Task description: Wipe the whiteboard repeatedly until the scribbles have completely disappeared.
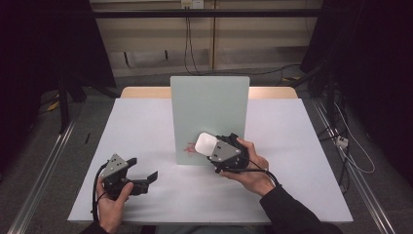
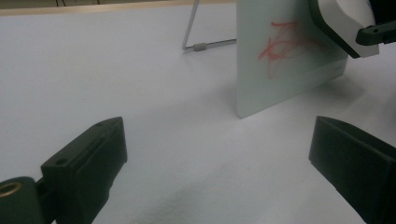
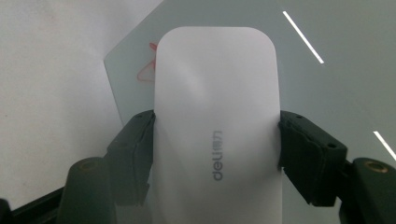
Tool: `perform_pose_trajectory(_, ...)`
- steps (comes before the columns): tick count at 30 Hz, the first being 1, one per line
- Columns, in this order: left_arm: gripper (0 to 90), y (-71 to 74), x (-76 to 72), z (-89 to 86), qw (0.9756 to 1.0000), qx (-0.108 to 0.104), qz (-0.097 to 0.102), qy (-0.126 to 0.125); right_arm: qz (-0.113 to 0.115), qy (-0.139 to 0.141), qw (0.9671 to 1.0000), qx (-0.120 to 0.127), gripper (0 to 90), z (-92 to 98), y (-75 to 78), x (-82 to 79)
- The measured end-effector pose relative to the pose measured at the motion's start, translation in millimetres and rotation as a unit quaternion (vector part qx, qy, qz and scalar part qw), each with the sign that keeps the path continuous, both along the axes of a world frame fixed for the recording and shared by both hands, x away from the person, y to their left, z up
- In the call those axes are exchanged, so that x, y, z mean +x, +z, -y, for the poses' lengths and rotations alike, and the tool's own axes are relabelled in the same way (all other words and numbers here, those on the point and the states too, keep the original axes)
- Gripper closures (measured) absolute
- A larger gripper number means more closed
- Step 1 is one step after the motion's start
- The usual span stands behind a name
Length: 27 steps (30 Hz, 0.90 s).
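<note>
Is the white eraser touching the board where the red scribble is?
Cannot tell. The left gripper view shows the white eraser right over the red scribble on the board, but neither contact nor a gap shows plainly.

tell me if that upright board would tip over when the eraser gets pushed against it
Probably stiff: the board stands flat and unbent. It may tip or slide backward, since only a thin wire stand props it on the smooth table. The eraser is pressing near its lower edge, which likely favours sliding.

A white eraser (image 3: 217, 130) with grey lettering, red scribble (image 2: 285, 46) on pale green board (image 1: 209, 105), white table (image 1: 146, 126).
</note>
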<state>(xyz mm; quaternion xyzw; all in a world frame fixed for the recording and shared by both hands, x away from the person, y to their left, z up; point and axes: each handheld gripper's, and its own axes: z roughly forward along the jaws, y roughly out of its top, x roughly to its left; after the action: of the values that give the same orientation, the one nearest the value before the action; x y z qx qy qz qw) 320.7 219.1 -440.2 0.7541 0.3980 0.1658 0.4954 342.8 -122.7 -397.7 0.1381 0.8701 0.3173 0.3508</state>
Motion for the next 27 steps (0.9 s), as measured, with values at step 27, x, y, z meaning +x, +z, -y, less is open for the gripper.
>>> perform_pose_trajectory(27, 4.2, 0.1, 0.1, -0.2, 1.0000, 0.001, 0.000, 0.000, -0.038, 0.035, 0.9986, 0.006, 31.5, -17.4, -10.6, 4.5)
